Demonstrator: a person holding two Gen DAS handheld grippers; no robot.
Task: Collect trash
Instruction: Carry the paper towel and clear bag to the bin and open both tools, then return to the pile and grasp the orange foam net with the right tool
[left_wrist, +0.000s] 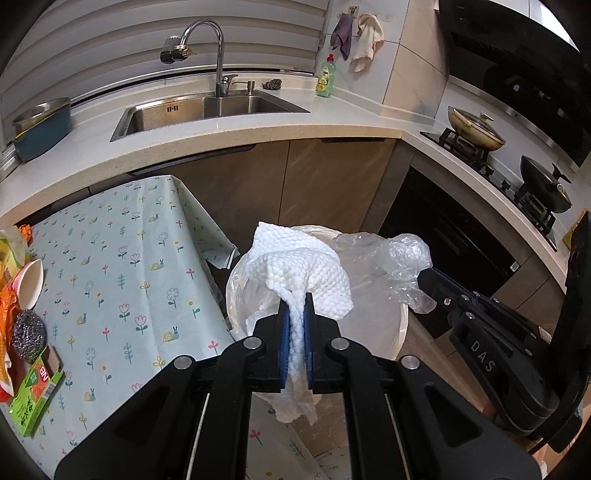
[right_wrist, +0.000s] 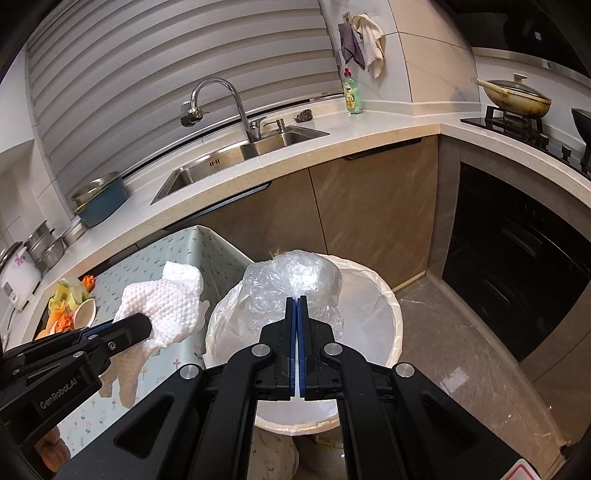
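Note:
My left gripper (left_wrist: 295, 301) is shut on a white textured paper towel (left_wrist: 306, 273), which hangs crumpled over the left rim of the lined white trash bin (left_wrist: 400, 325). In the right wrist view the same towel (right_wrist: 162, 302) and left gripper (right_wrist: 142, 325) sit at the bin's left side, over the table edge. My right gripper (right_wrist: 296, 299) is shut on a crumpled clear plastic bag (right_wrist: 291, 280), held above the bin (right_wrist: 391, 306). From the left wrist view that plastic bag (left_wrist: 400, 258) and the right gripper (left_wrist: 424, 275) are at the bin's right.
A floral-cloth table (left_wrist: 122, 280) left of the bin carries a steel scourer (left_wrist: 27, 334), a green box (left_wrist: 35, 391), a paper cup (left_wrist: 31, 282) and orange peel scraps. Behind are wooden cabinets, a counter with sink (left_wrist: 207, 109), and a stove with pans (left_wrist: 476, 129) at right.

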